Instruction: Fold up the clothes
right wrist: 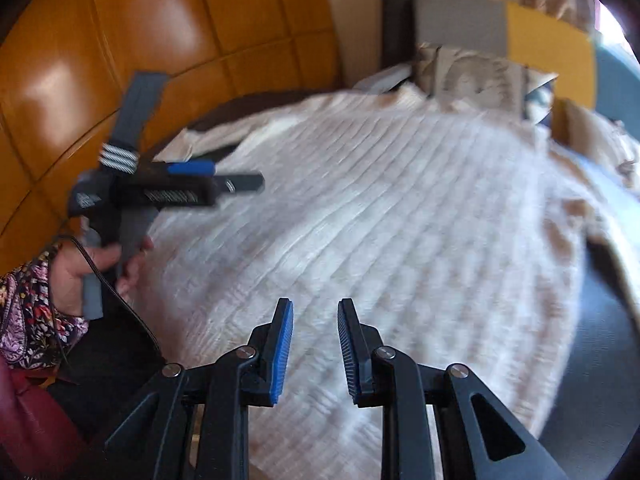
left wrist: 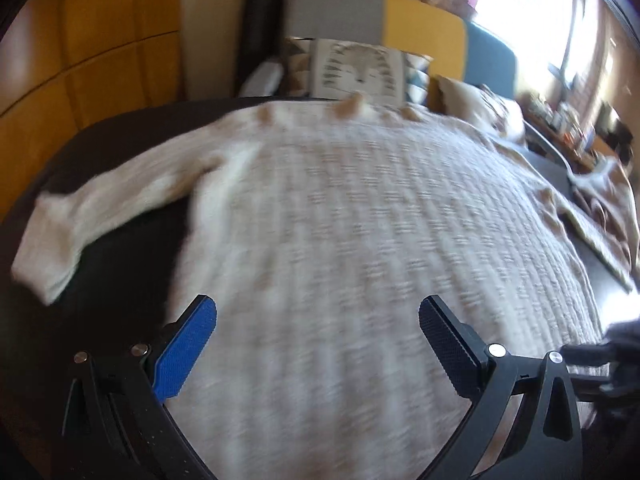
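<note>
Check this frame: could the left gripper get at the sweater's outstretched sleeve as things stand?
Probably yes. The left gripper hovers with its jaws wide and empty over the cream knit sweater, and the sleeve lies flat and uncovered on the dark surface, with nothing between them.

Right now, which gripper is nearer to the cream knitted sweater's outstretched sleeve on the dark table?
Left. The left gripper hovers open over the cream knitted sweater beside its outstretched sleeve. The right gripper, slightly open and empty, sits further along the hem, away from it.
</note>
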A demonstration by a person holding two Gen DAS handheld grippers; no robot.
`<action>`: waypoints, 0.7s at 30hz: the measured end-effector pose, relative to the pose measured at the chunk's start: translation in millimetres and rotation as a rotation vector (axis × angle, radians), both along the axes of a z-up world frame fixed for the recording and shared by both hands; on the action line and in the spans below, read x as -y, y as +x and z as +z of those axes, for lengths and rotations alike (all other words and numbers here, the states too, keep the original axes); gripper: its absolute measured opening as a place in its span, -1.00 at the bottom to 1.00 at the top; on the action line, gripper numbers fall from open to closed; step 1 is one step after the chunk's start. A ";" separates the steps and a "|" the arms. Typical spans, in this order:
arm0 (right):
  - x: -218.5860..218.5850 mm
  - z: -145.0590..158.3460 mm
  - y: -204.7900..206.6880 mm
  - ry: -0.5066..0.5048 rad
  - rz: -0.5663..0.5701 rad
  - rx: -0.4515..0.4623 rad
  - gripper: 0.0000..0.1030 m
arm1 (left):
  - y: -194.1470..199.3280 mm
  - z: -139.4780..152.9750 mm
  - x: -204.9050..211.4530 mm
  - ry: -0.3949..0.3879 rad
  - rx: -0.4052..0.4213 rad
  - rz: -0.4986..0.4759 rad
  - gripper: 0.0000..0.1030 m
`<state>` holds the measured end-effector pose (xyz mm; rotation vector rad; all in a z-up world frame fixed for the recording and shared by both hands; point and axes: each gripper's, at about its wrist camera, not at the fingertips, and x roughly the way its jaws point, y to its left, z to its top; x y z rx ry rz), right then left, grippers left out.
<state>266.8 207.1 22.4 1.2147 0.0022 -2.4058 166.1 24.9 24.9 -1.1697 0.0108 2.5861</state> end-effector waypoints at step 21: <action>-39.6 -31.0 -6.3 -0.321 -0.135 0.045 -0.79 | 78.8 -26.3 46.2 0.157 0.148 -0.132 1.00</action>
